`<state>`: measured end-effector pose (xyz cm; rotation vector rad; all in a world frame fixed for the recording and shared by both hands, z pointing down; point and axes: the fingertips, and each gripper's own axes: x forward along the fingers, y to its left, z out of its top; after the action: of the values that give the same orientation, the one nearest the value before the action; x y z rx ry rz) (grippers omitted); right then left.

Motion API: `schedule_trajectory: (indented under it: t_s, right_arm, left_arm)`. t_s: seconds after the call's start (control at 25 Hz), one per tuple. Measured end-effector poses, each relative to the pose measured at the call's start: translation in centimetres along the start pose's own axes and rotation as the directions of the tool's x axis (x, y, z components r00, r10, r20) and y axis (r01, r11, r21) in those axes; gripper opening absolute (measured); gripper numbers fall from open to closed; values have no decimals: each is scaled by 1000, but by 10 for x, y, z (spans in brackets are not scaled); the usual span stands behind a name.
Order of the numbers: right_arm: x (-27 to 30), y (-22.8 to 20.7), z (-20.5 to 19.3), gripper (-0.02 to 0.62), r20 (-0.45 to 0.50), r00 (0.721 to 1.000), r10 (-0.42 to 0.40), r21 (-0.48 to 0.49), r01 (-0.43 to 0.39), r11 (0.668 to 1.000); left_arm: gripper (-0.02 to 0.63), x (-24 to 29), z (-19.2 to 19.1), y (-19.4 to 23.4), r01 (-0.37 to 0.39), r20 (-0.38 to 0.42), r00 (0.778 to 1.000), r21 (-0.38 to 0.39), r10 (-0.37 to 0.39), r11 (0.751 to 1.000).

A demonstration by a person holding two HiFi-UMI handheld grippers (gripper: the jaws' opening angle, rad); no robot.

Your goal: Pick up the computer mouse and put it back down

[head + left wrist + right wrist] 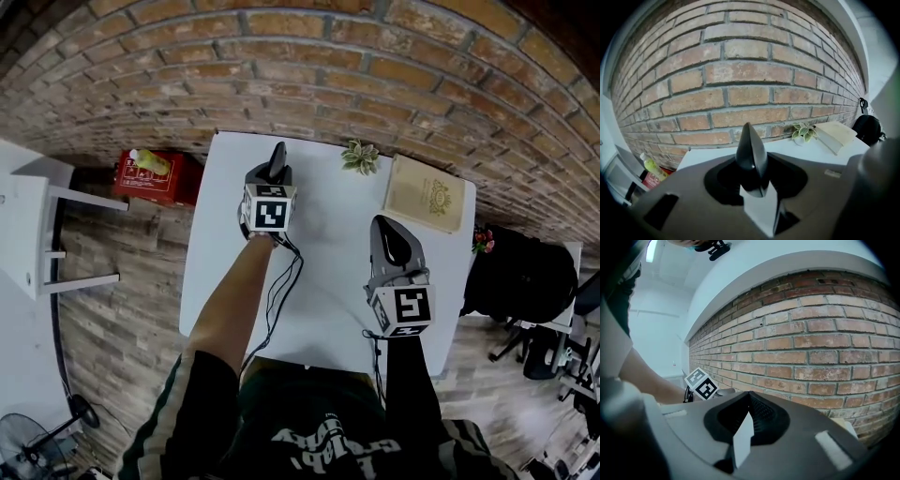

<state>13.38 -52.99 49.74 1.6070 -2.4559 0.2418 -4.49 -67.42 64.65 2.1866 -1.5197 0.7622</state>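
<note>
A black computer mouse (277, 157) stands on edge between the jaws of my left gripper (274, 172), which is shut on it above the far left part of the white table (328, 291). In the left gripper view the mouse (751, 155) rises narrow and upright from the jaws, clear of the table (705, 157), with the brick wall behind it. My right gripper (380, 228) hovers over the table's right half, jaws together and nothing in them. In the right gripper view its jaws (749, 398) meet in a point, and the left gripper's marker cube (702, 383) shows to the left.
A small potted plant (360, 157) and a cream book (424, 193) sit at the table's far right, near the brick wall. A red box (155, 176) with a yellow bottle lies on the floor at left. A black bag (520, 277) stands to the right of the table.
</note>
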Motion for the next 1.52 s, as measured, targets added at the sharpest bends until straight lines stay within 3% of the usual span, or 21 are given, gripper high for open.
schedule_trajectory:
  t_s: [0.36, 0.64, 0.88, 1.2, 1.52]
  right_arm:
    - [-28, 14, 27, 14, 65, 997, 36, -36, -34, 999]
    - [-52, 30, 55, 14, 134, 988, 77, -51, -71, 996]
    - [-70, 47, 75, 14, 185, 977, 107, -53, -99, 994]
    - [-85, 80, 92, 13, 218, 968, 120, -61, -110, 992]
    - [-121, 113, 109, 14, 246, 968, 46, -67, -31, 997]
  left_arm:
    - [138, -101, 61, -6, -57, 220, 975, 73, 39, 996]
    - [138, -192, 93, -12, -110, 357, 930, 61, 81, 992]
    - [138, -267, 114, -18, -149, 466, 879, 62, 103, 987]
    - [138, -336, 112, -33, -135, 535, 842, 89, 67, 987]
    - [138, -395, 91, -42, -51, 574, 818, 130, -33, 990]
